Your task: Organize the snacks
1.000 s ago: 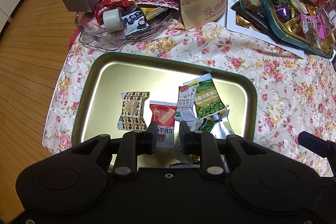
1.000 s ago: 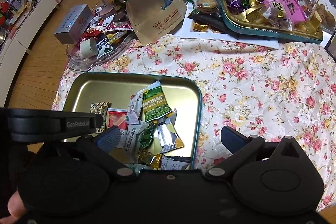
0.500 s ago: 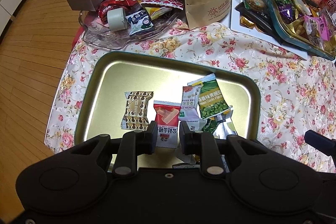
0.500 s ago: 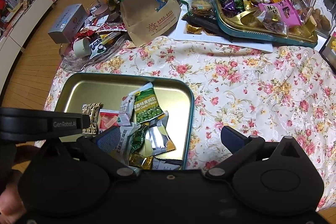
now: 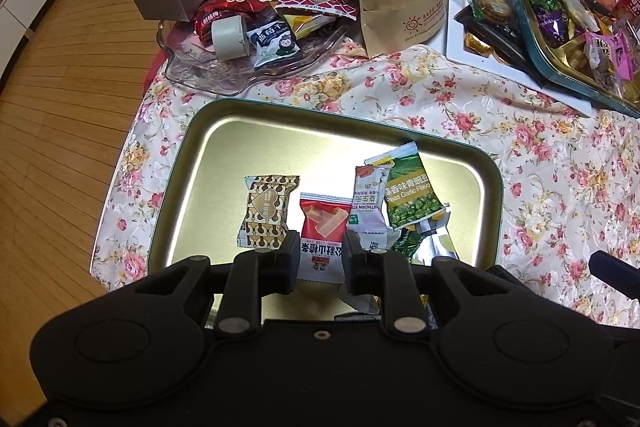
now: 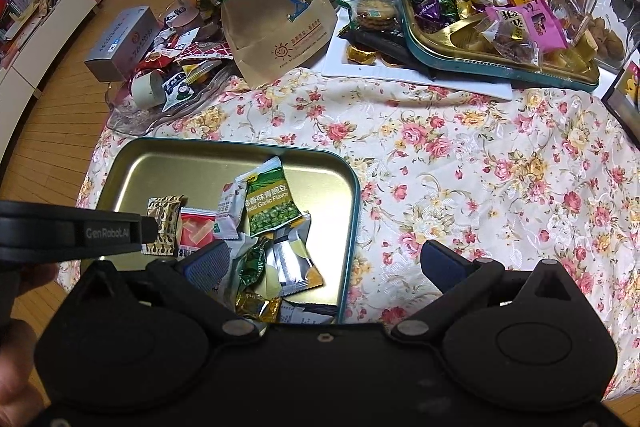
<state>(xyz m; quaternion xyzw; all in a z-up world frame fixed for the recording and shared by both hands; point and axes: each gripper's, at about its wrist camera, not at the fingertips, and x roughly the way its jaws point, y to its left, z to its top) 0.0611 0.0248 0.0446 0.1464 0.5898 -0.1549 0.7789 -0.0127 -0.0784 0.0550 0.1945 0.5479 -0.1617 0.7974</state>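
**Snack tray, mid-sort**

Presently: left gripper [image 5: 322, 254], jaws narrow, empty, above the red hawthorn packet [image 5: 323, 227]. That packet lies at twelve o'clock from the jaws, long axis pointing away; left is nearer. Right gripper [image 6: 324, 261], jaws wide, nothing between. Gold tray [image 5: 224, 147]: patterned candy [image 5: 267, 210] at ten, green pea packet [image 5: 412, 197] at one, loose wrappers. Beyond: glass dish [image 5: 224, 79] heaped with snacks, at eleven.

Warm indoor light, glare on gold tray [image 5: 224, 163], fisheye-bent edges, sharp focus
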